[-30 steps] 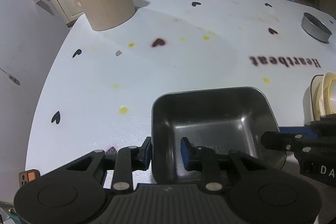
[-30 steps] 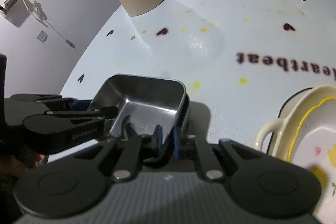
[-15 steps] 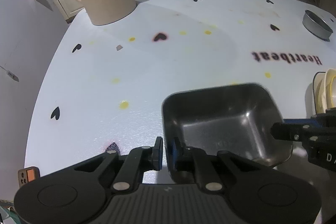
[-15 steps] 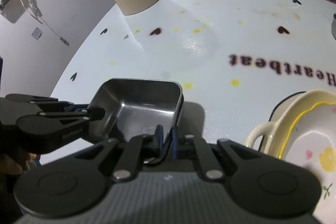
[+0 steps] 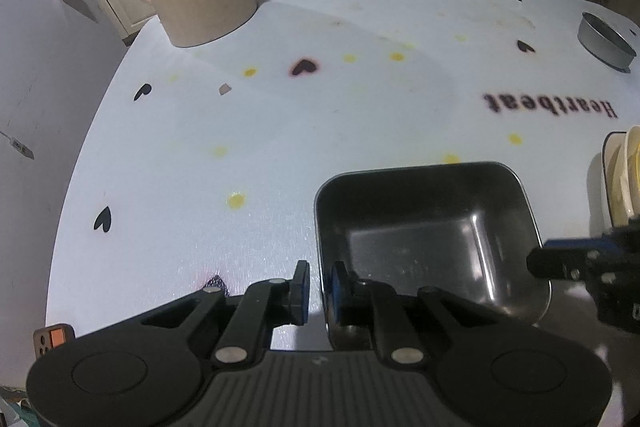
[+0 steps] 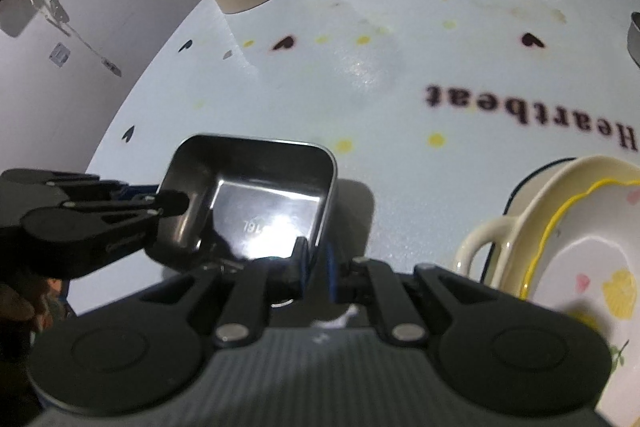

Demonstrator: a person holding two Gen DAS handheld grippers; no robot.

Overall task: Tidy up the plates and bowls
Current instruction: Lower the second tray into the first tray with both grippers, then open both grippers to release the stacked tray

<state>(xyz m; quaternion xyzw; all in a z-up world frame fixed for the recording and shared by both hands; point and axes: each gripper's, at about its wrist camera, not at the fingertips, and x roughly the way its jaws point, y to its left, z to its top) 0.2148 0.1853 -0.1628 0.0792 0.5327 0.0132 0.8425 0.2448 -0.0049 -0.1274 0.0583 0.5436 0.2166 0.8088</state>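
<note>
Steel square dish [image 5: 424, 239] sitting on white heart-printed counter [image 5: 280, 115], at 5 o'clock in left view. Left gripper [image 5: 318, 285] fingers having just been closing, now pinching its near rim; right gripper [image 6: 316, 265] fingers clamping its right wall. Stacked cream plates [image 6: 568, 227] lying at 3 o'clock, just beside.

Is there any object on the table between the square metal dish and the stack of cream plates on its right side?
Nothing visible. Between the square metal dish and the stack of cream plates lies only bare table. Both the left gripper and the right gripper are shut on the dish's rim.
</note>
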